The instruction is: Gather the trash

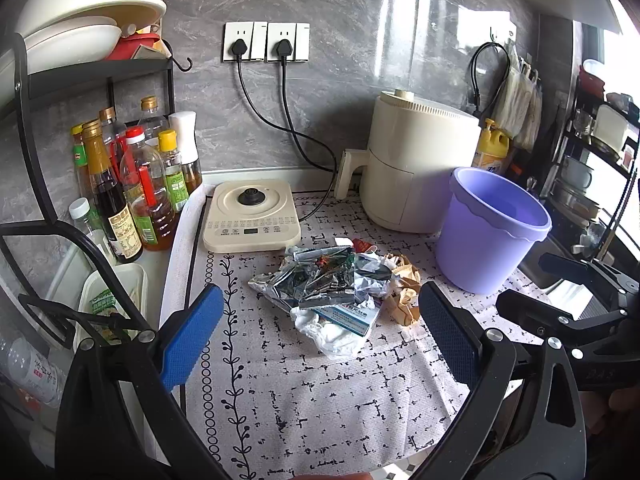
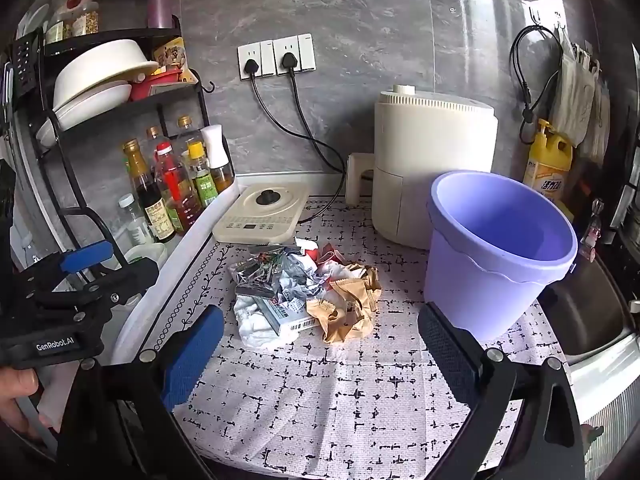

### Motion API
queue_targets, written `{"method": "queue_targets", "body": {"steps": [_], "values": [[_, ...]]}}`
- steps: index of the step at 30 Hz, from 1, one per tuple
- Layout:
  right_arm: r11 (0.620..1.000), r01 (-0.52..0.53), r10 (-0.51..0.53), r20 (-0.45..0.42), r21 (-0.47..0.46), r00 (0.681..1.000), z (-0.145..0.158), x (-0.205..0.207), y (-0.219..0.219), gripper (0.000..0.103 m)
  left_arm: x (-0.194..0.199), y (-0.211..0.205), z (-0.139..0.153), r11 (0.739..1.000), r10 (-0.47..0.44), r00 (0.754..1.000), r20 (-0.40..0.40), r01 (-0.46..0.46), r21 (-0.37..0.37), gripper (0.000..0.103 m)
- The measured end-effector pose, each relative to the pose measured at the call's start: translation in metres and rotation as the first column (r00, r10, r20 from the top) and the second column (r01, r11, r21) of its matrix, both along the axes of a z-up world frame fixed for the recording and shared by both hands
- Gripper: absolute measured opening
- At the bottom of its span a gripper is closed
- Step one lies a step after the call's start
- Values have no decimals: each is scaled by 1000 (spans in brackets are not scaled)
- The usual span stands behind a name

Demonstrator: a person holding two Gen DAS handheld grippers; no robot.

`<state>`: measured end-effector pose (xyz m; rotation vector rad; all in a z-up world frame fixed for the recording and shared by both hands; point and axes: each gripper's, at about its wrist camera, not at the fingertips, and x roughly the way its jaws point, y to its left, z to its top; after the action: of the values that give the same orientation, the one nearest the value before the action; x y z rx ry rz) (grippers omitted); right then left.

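Left wrist: trash pile [image 1: 338,292] sprawls toward purple bucket [image 1: 490,232]; both grippers gape, holding nothing.

Lilac bucket [image 2: 500,256], cream air fryer [image 1: 420,168], black-on-white patterned mat [image 2: 340,392], silver foil wrapper [image 1: 316,280], brown paper [image 2: 348,308]

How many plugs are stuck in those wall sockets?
2: left plug in the left socket, right plug in the right socket, side by side above the cooker. None seem hidden.
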<state>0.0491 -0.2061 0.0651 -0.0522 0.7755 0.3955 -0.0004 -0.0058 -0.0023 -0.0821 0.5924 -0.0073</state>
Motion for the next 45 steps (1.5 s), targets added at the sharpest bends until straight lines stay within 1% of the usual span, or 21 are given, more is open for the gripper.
{"method": "queue_targets", "body": {"steps": [7, 12, 19, 40, 45], "values": [[1000, -1, 1, 9, -1, 1000, 1, -2, 2, 95, 1, 0, -2, 1000, 6, 1000, -6, -6, 5, 97], [1000, 0, 0, -5, 6, 1000, -1, -3, 2, 95, 1, -1, -1, 1000, 19, 1000, 10, -20, 17, 97], [1000, -3, 3, -6, 15, 1000, -1, -2, 3, 95, 3, -1, -3, 1000, 12, 1000, 9, -12, 16, 97], [1000, -19, 19, -9, 14, 1000, 1, 5, 4, 95, 5, 5, -6, 999, 51, 999, -2, -51, -6, 97], [1000, -15, 15, -14, 20, 1000, 0, 5, 2, 95, 5, 4, -8, 999, 51, 999, -8, -51, 1, 97]]}}
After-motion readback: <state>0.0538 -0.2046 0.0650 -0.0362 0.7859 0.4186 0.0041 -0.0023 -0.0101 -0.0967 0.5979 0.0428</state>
